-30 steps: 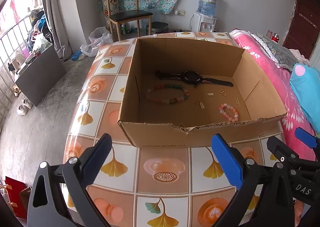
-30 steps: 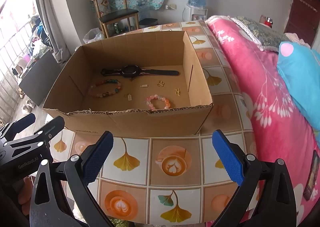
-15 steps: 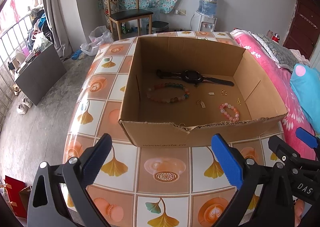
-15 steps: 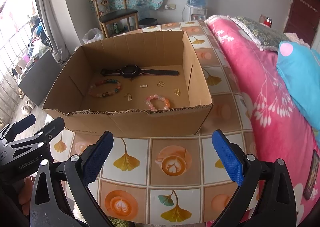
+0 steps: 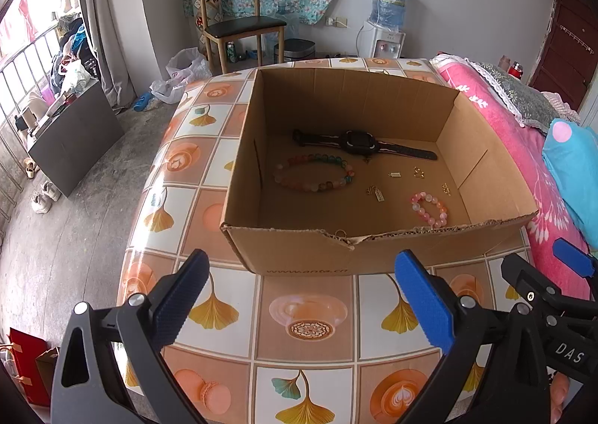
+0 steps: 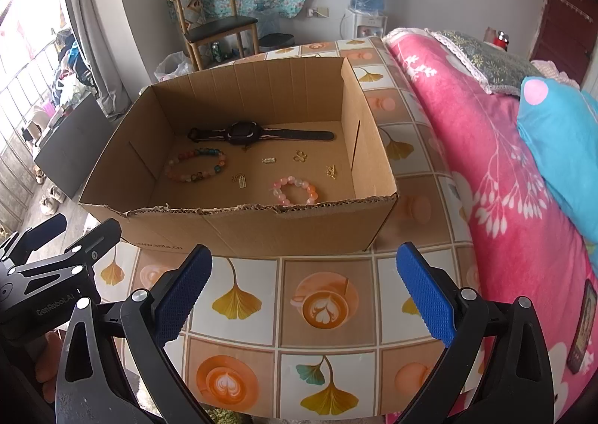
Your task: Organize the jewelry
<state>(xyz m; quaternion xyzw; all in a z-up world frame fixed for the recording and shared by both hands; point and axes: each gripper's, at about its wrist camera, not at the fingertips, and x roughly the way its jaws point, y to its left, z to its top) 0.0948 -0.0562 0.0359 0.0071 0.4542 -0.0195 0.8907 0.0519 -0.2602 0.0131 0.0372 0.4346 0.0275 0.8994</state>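
Cardboard box (image 5: 299, 255) sits open-topped, both grippers wide before its torn near edge.

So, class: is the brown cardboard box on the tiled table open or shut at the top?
Open. The brown cardboard box has no lid or flaps over it, so the black wristwatch lies in plain view on its floor.
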